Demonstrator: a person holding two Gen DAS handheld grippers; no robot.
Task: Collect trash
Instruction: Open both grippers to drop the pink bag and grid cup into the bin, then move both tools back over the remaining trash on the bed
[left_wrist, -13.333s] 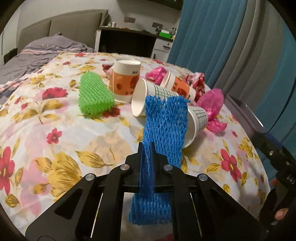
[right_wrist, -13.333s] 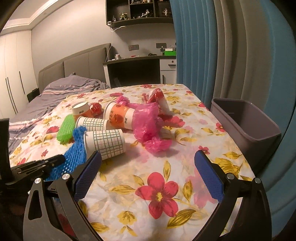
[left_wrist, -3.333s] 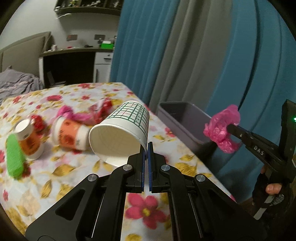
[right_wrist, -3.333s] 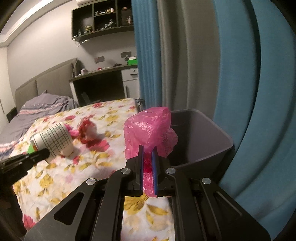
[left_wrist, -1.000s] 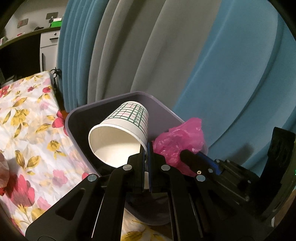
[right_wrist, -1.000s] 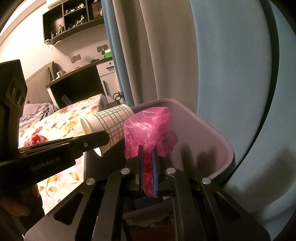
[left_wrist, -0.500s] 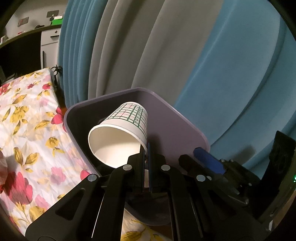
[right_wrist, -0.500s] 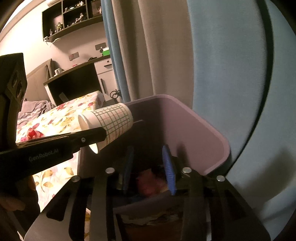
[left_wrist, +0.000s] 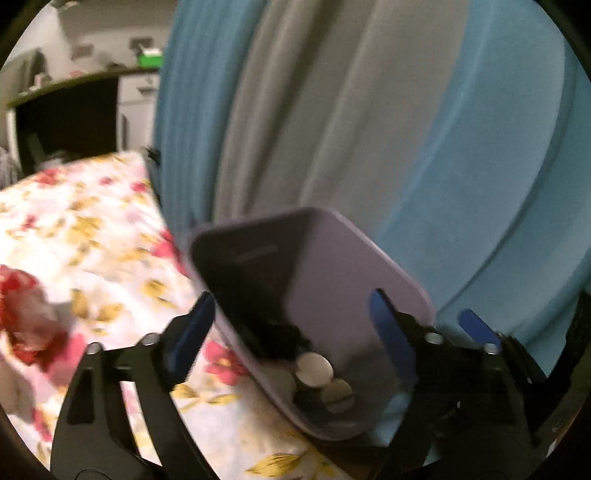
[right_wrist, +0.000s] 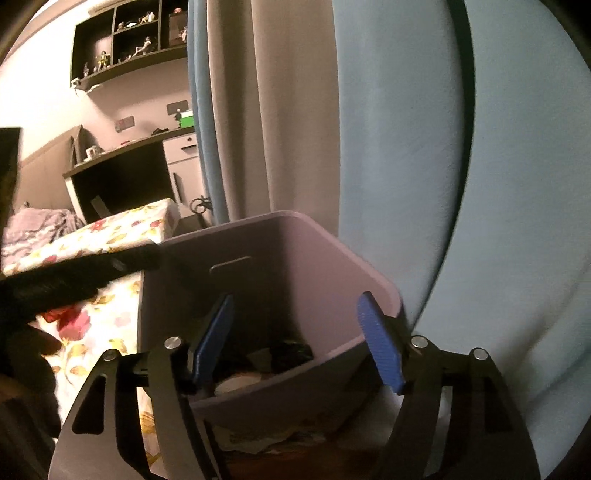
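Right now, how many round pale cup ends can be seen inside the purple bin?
2: one round pale cup end lies near the purple bin bottom, another just below it. More may be hidden in the dark.

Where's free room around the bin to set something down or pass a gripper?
Free: the bedspread left of the bin, up to the curtain, and the bin's upper half. Crowded: the bin's bottom, with cups and dark trash; red trash at the bedspread's left edge.

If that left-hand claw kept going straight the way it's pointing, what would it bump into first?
Most likely the purple bin. The left gripper, jaws opening with nothing between them, aims down into its mouth, so it would probably meet the paper cups at the bottom, though blur makes depth uncertain.
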